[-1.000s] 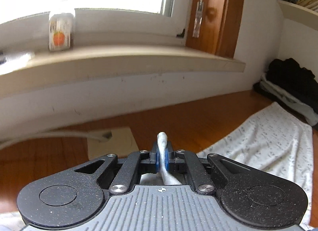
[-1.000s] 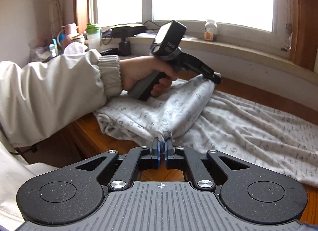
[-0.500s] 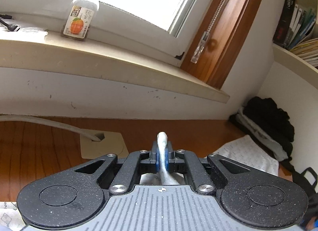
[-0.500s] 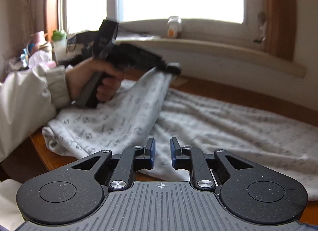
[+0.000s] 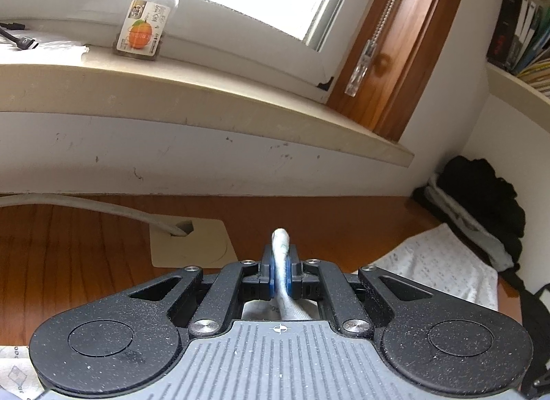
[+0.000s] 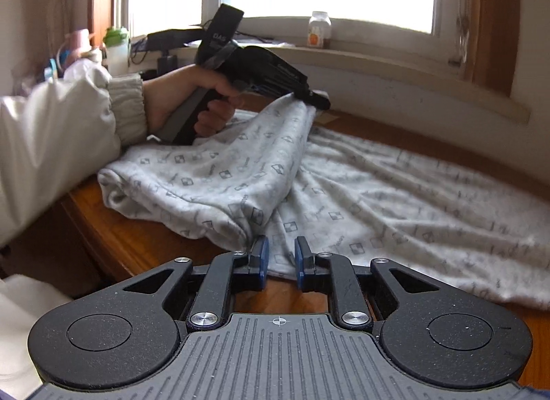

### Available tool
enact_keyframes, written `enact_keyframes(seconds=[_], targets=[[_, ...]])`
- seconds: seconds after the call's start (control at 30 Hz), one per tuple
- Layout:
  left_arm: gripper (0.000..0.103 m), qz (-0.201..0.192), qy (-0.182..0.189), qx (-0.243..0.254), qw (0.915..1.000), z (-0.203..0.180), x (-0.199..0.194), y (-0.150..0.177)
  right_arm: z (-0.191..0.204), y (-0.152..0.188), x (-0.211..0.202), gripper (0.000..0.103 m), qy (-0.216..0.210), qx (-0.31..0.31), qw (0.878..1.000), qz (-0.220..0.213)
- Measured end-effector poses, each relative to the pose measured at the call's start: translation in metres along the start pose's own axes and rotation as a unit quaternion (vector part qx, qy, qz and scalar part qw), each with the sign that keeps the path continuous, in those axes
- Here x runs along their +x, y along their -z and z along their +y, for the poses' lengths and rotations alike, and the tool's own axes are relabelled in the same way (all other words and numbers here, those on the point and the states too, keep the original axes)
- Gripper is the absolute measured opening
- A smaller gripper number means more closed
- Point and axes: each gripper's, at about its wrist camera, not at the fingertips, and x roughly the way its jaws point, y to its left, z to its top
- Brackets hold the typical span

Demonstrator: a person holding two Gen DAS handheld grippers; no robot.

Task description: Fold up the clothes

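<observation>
A pale grey garment [image 6: 395, 190] printed with small dark square and diamond motifs lies spread and rumpled over the wooden tabletop [image 6: 137, 238]. Its near-left part is folded over into a thick, soft roll, and one edge is lifted off the surface into a taut ridge. The left tool [image 5: 281, 262] is clamped tight on that raised edge, a pinch of cloth bunched between its blue pads. The right tool [image 6: 279, 259] stands parted and empty, just at the garment's near hem. A person's hand [image 6: 192, 97] grips the left tool's handle.
</observation>
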Motion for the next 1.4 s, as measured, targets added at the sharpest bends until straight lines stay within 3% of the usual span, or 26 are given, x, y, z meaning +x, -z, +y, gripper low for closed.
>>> enact_keyframes(seconds=[0.07, 0.23, 0.33, 0.53, 0.7, 0.77, 0.83, 0.9, 1.03, 1.4], targets=[[0.006, 0.002, -0.001, 0.001, 1.0000, 0.000, 0.001, 0.000, -0.006, -0.005, -0.005, 0.017, 0.000, 0.002, 1.000, -0.010], [0.006, 0.005, -0.003, 0.006, 1.0000, -0.002, 0.002, 0.000, -0.032, -0.014, 0.010, 0.020, 0.053, 0.032, 0.997, -0.036], [0.006, 0.007, -0.005, 0.008, 0.9999, -0.003, 0.002, 0.000, -0.035, -0.002, 0.022, 0.021, 0.070, 0.030, 0.997, -0.027], [0.006, 0.016, -0.012, 0.015, 0.9997, -0.006, 0.004, -0.001, -0.025, 0.026, -0.007, 0.020, 0.082, 0.015, 0.995, -0.049], [0.006, 0.025, -0.012, 0.018, 0.9994, -0.007, 0.007, -0.002, -0.032, 0.018, -0.013, 0.022, 0.067, 0.035, 0.997, -0.034], [0.006, 0.029, -0.014, 0.022, 0.9992, -0.008, 0.008, -0.002, -0.035, 0.009, -0.010, 0.027, 0.052, 0.057, 0.996, -0.033], [0.006, 0.031, -0.016, 0.025, 0.9991, -0.009, 0.009, -0.002, -0.036, 0.001, -0.007, 0.035, 0.029, 0.077, 0.995, -0.049], [0.006, 0.032, -0.017, 0.027, 0.9990, -0.009, 0.009, -0.002, -0.034, -0.007, 0.001, 0.037, -0.002, 0.097, 0.994, -0.058], [0.006, 0.033, -0.016, 0.027, 0.9990, -0.010, 0.009, -0.002, -0.026, -0.015, 0.024, 0.037, -0.041, 0.111, 0.992, -0.038], [0.006, 0.028, -0.017, 0.031, 0.9990, -0.012, 0.008, -0.003, -0.027, -0.022, 0.039, 0.043, -0.060, 0.139, 0.988, -0.023]])
